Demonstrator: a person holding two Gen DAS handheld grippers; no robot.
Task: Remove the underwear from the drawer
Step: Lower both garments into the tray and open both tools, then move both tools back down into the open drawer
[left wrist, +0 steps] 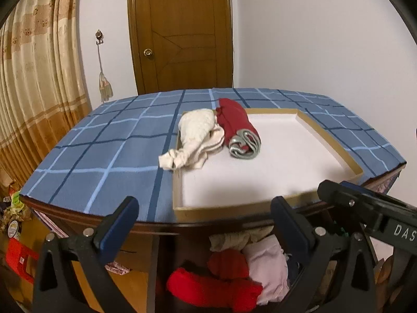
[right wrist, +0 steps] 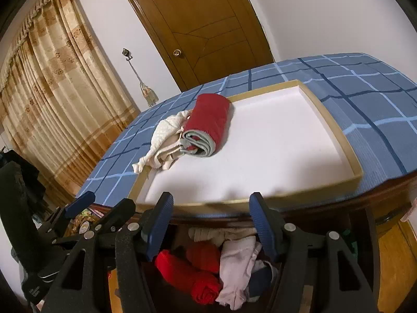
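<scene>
While both tools hang over the open drawer, the scene reads as follows:

Left tool (left wrist: 206,224): jaws spread wide, nothing between the blue pads; it points down toward the drawer.

Right tool (right wrist: 211,224): jaws spread, nothing pinched; in the left wrist view its black body reaches in from the right edge.

Drawer (right wrist: 182,234): open, directly beneath both tools, under the front edge of the desk (left wrist: 78,156).

Underwear in drawer: a bright red rolled piece (right wrist: 192,279) lies lowest between the right tool's fingers, a pale pink piece (right wrist: 239,266) just beside it on the right, a cream piece (right wrist: 208,233) behind them near the desk edge, something dark blue (right wrist: 260,279) partly hidden.

Tray (left wrist: 336,140): a shallow white tray with a tan rim, just beyond the tools on the desk's blue checked cloth.

Underwear on tray: a dark red roll with grey waistband (left wrist: 239,127) at the tray's far left; a cream piece (left wrist: 195,135) touching it, draped over the tray's left rim onto the cloth.

Beyond the desk: a wooden door (left wrist: 179,31), and a curtain (left wrist: 39,78) to the left.
</scene>
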